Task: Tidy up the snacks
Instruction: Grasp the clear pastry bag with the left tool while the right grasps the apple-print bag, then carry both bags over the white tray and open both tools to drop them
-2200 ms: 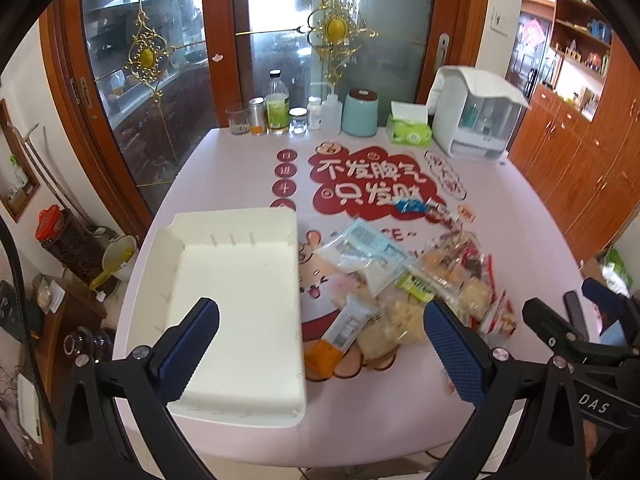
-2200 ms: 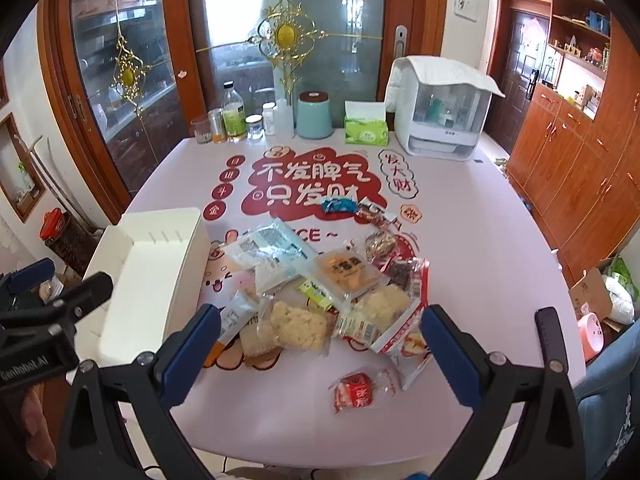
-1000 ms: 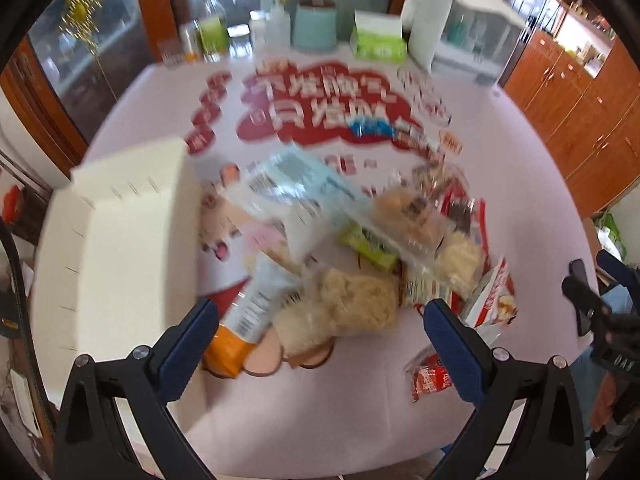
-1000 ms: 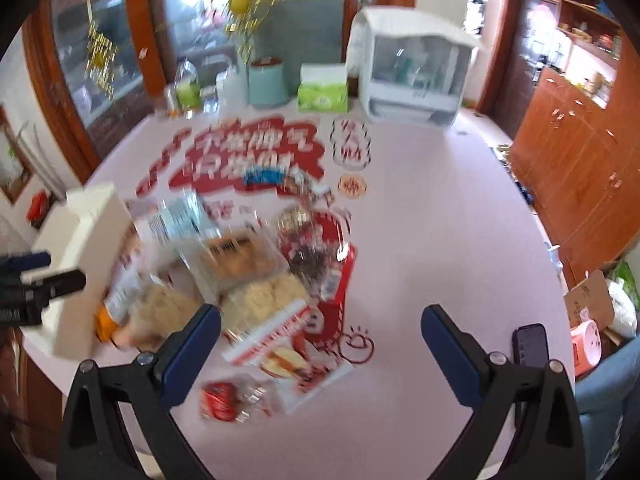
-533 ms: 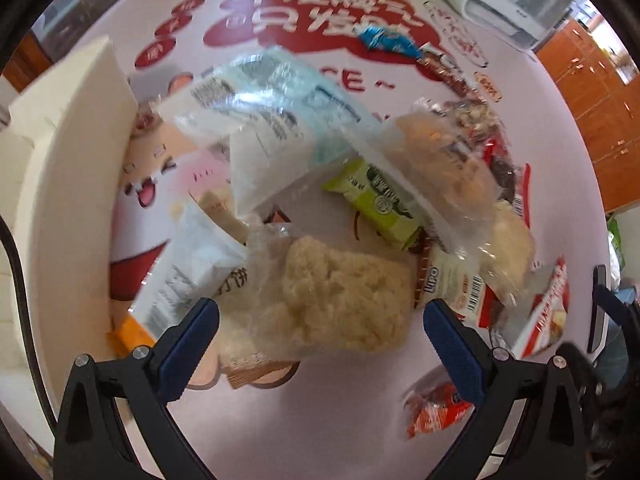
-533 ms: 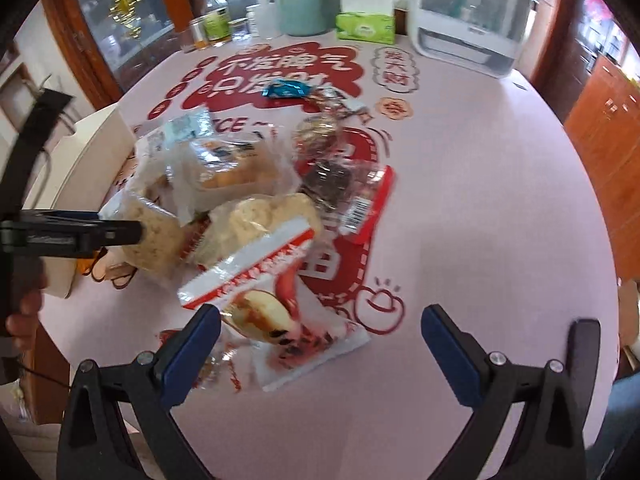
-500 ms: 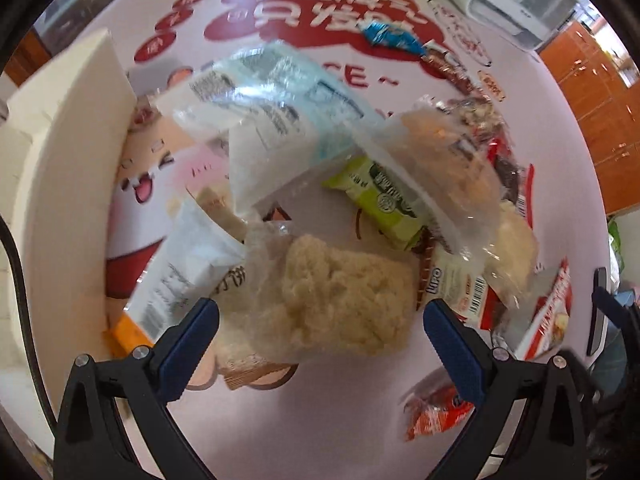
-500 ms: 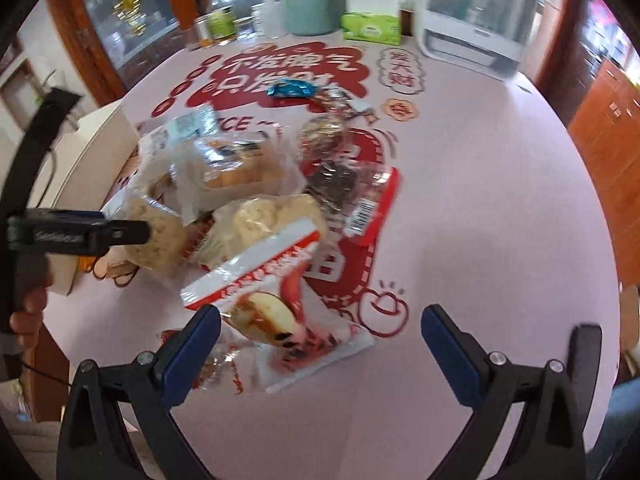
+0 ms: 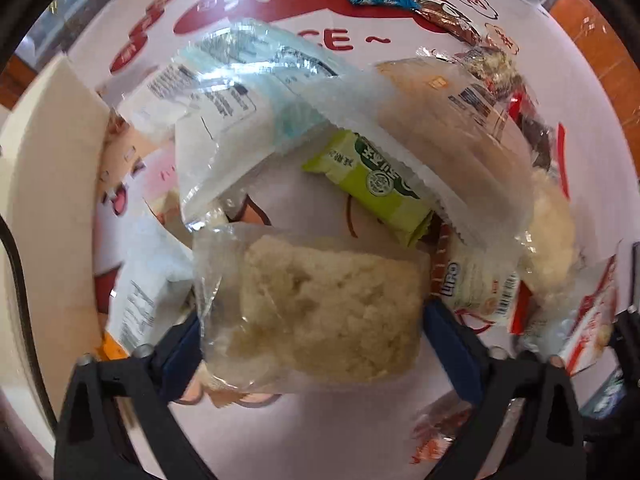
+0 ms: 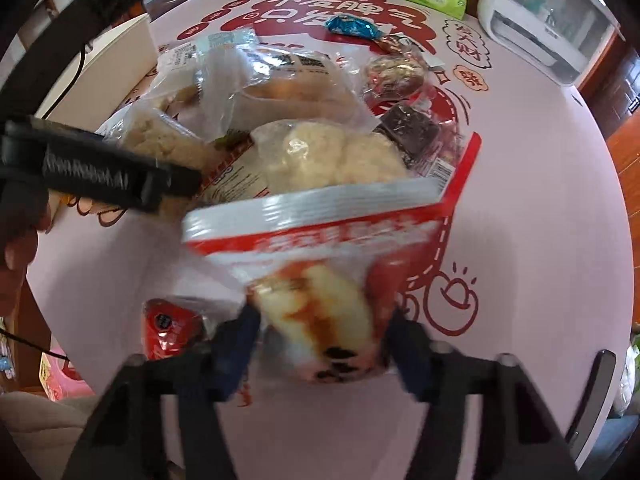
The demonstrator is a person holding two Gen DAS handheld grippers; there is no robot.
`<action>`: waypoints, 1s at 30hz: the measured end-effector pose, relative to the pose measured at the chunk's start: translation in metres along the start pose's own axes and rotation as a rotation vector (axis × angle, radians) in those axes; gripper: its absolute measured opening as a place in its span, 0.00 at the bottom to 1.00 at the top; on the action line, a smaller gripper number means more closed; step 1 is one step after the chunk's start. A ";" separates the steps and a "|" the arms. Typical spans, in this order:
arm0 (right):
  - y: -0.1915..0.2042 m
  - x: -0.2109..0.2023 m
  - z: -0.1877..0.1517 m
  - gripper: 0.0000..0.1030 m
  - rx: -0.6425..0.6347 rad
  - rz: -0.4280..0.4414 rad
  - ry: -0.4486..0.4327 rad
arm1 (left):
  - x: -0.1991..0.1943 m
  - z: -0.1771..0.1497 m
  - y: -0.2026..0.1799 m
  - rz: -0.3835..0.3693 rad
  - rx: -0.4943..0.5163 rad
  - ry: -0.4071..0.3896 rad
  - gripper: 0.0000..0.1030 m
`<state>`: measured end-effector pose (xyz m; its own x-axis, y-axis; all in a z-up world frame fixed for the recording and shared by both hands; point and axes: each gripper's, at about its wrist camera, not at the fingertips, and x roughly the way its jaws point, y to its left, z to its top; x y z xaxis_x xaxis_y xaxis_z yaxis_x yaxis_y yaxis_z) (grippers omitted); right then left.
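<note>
On the left, my left gripper [image 9: 310, 332] straddles the crumbly rice-cake pack [image 9: 320, 308], its pads beside the clear wrapper; I cannot tell whether they are pressing it. The pack lies on the table [image 9: 320, 432], with the white bin [image 9: 44, 184] further left. Squeezing hard could crush the brittle, grainy block, and the slick film could slide free. To the right, my right gripper [image 10: 320, 344] is closed on the red-and-white bread bag [image 10: 316, 280], soft and puffy beneath crinkly plastic. That bag overlaps the pale puffed pack [image 10: 332, 160], so lifting might drag neighbours or flatten the bread.
</note>
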<state>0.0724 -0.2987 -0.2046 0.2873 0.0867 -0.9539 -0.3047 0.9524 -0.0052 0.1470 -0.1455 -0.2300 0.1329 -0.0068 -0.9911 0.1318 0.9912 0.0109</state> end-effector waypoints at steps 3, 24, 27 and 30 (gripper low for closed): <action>-0.006 -0.002 0.000 0.48 0.034 0.030 -0.008 | -0.008 -0.002 -0.005 0.003 0.027 -0.030 0.80; 0.035 -0.103 0.027 0.47 0.007 0.089 -0.248 | -0.174 -0.061 0.062 -0.023 -0.022 -0.366 0.70; 0.065 -0.119 0.039 0.47 -0.041 0.122 -0.291 | -0.199 -0.073 0.089 0.026 -0.049 -0.425 0.70; 0.098 -0.136 0.050 0.47 -0.084 0.158 -0.327 | -0.217 -0.088 0.126 0.065 -0.095 -0.464 0.70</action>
<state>0.0489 -0.2025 -0.0606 0.5015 0.3329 -0.7986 -0.4386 0.8934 0.0971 0.0482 -0.0076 -0.0254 0.5652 0.0187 -0.8248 0.0216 0.9991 0.0374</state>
